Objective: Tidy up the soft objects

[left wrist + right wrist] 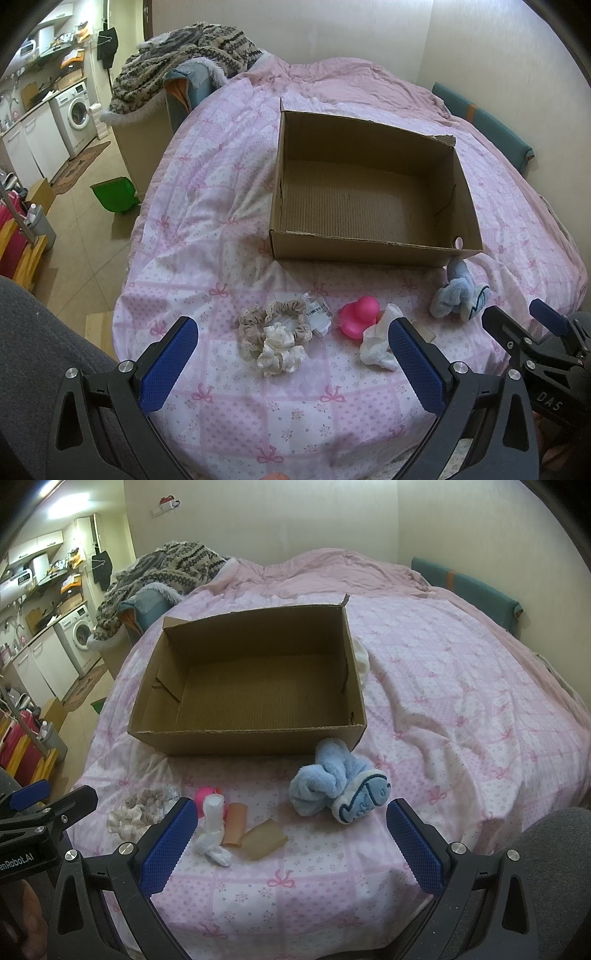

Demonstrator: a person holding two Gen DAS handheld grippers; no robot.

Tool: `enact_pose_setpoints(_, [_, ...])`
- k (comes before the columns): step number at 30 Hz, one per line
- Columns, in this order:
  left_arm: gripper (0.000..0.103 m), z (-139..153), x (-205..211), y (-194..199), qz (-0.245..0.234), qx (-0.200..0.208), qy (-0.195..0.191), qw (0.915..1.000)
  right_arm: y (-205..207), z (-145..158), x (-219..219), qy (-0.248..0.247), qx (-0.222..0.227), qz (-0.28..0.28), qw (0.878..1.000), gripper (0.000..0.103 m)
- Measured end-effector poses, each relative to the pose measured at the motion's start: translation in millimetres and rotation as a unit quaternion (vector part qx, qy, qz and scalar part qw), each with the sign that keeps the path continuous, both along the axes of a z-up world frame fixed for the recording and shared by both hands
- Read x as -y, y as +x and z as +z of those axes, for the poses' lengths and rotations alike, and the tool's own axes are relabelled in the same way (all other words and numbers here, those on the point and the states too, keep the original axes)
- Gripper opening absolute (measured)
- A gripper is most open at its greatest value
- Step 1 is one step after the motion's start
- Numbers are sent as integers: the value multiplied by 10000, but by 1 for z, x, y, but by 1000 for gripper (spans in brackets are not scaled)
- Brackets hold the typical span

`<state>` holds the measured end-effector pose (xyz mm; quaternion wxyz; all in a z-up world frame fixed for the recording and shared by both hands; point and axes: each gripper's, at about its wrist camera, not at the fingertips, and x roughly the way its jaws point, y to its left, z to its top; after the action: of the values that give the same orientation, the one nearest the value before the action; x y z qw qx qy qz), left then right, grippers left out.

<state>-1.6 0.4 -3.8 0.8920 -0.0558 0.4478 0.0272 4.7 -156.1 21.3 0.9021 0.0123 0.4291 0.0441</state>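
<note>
- My left hand-held gripper (291,363) hangs over the near edge of the bed (229,206), jaws spread wide and holding nothing.
- My right hand-held gripper (291,843) is just as wide and empty; in the left view I read "DAS" on its body, and in the right view "enRobot.AI", cut off at the frame edge, on the left one.
- The cardboard box (369,254) sits open on the pink bedspread, nothing inside.
- In front of it lie the beige scrunchie (273,317) and white scrunchie (282,352), touching, with a small printed tag (318,308) I cannot read.
- Beside them are a pink rubber duck (360,314), a white sock (376,345) and two tan tubes (255,834).
- The blue plush slipper (336,786) lies at the box's near right corner; its stitched writing is unreadable.
</note>
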Motion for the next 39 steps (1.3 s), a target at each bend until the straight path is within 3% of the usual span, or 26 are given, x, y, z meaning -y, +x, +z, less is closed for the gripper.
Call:
enact_pose_setpoints(8, [103, -2, -1, 2, 44, -62, -33, 10000, 5, -6, 12, 314, -300, -126, 9990, 103])
enact_pose_setpoints(13, [103, -4, -5, 5, 150, -171, -34, 9997, 41, -13, 37, 852, -1101, -236, 9900, 103])
enact_pose_setpoints(18, [103, -8, -19, 29, 257, -728, -83, 9970, 83, -40, 55, 891, -2022, -355, 9746, 103])
enact_pose_setpoints(23, [103, -17, -40, 65, 396, -1381, -113, 9896, 109, -62, 53, 557, -2346, -264, 9701, 103])
enact_pose_setpoints(30, [102, -59, -60, 98, 392, -2273, -236, 9728, 116, -81, 48, 383, -2408, -164, 9697, 103])
enact_pose_setpoints(33, [89, -80, -63, 98, 350, -2610, -533, 9632, 115, -89, 50, 306, -2413, -185, 9698, 103])
enact_pose_setpoints(35, [84, -85, -62, 93, 308, -2707, -700, 9596, 118, -94, 52, 329, -2440, -222, 9690, 103])
enact_pose_setpoints(39, [83, -83, -53, 78, 85, -2646, -850, 9606, 118, -97, 51, 231, -2433, -226, 9694, 103])
